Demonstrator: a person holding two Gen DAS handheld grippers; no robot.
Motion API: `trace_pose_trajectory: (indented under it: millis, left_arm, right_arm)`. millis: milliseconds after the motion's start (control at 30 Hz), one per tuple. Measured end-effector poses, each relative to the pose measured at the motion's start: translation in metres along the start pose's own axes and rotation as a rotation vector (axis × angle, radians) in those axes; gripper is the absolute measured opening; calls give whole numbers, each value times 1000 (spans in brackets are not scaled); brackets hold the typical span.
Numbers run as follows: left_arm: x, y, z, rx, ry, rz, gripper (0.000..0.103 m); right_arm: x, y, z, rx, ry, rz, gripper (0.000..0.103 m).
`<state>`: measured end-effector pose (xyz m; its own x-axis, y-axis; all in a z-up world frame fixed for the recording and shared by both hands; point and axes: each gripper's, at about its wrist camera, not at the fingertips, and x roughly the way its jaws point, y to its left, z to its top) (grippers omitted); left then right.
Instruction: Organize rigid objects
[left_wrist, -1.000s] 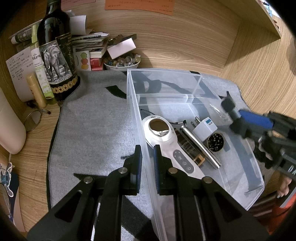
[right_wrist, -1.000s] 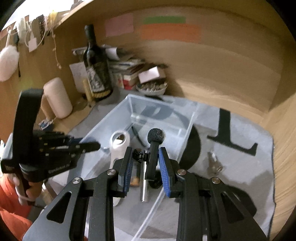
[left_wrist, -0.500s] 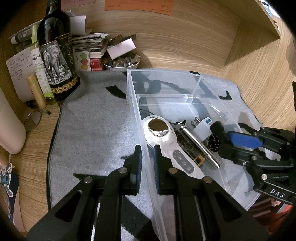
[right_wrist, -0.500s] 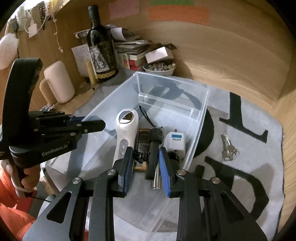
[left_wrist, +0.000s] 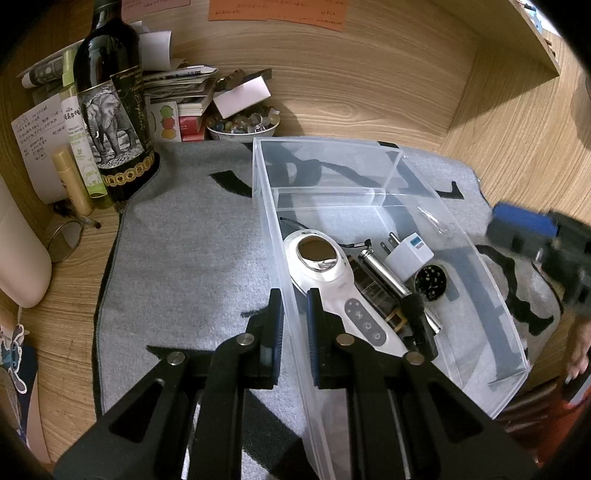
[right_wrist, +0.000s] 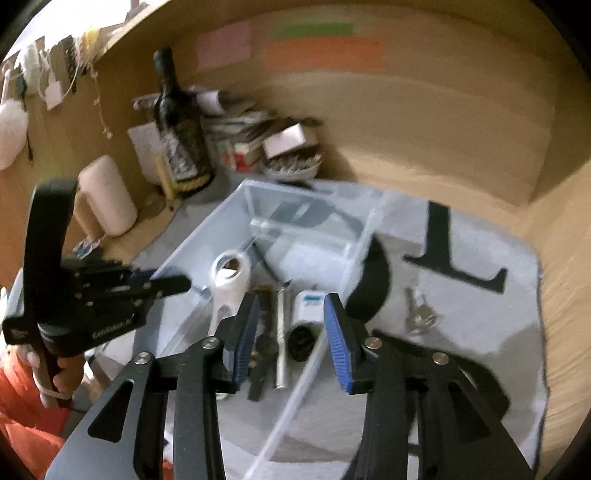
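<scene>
Keys (right_wrist: 421, 314) lie on the mat right of the bin (right_wrist: 364, 240), nearest my empty, parted right gripper (right_wrist: 291, 332); the left gripper (left_wrist: 295, 314) clamps the bin's wall.

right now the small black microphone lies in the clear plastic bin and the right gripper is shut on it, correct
Not quite. The small black microphone does lie in the clear plastic bin, but the right gripper is open; its jaws have just been opening and hold nothing. The right wrist view shows it.

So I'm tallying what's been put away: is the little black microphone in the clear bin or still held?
In the bin. The microphone lies inside the clear bin beside the metal cylinder; the right gripper, its jaws just opened, is empty.
</scene>
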<state>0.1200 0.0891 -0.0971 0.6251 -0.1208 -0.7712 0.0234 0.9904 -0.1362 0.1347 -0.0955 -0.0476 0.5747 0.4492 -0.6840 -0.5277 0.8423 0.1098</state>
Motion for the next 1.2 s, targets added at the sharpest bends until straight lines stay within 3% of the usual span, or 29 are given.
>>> trace_pose_trajectory:
  millis: [233,400,600,1000,1133,1200]
  left_arm:
    - [0,0,0,-1,0,0,12]
    - [0,0,0,0,1,1,12]
    - [0,0,0,1,1,2,12]
    - [0,0,0,1,0,1,12]
    - [-1,0,0,-1,0,3,12]
    - [-1,0,0,-1,-1,3,12]
  right_arm:
    - [-12,-34,14,50,-54,-103,38]
    - [-5,-61,15,100,-47,-144,38]
    - [26,-87,3,164,35,-152,38]
    - [87,-101,-37,192,228,-131,38]
    - [90,-100,-37,174,214,-135,40]
    - [90,-101,-36,176,210,-142,36]
